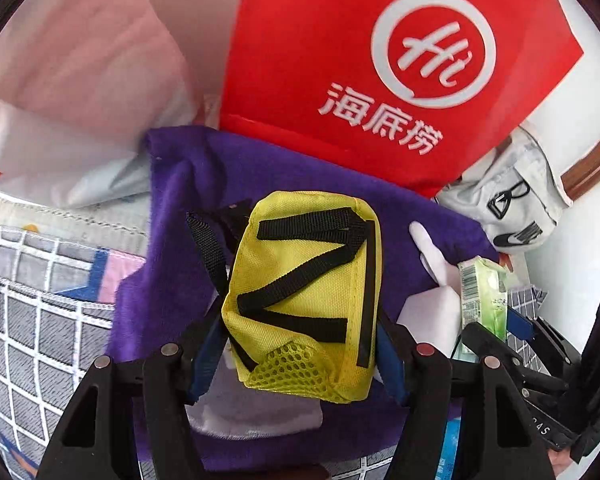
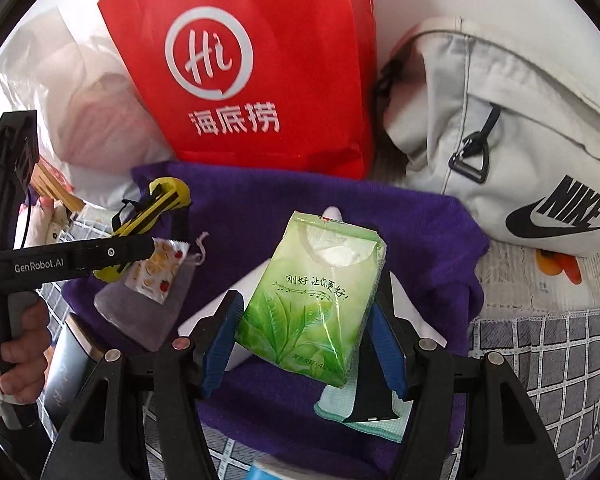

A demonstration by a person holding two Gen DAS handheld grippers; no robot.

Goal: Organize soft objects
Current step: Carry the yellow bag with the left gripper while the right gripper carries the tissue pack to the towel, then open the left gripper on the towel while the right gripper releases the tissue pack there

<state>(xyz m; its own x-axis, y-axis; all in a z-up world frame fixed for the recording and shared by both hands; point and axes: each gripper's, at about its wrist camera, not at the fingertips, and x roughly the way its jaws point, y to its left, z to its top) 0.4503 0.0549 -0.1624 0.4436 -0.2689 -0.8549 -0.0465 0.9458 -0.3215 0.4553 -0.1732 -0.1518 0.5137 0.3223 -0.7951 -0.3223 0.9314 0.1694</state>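
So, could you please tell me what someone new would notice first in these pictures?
Probably the big red bag with its white logo, standing at the back behind the purple cloth. Next come the two bright things held up over that cloth: a yellow pouch with black straps in the left tongs, and a green tissue pack in the right tongs. A white Nike bag lies to the right.
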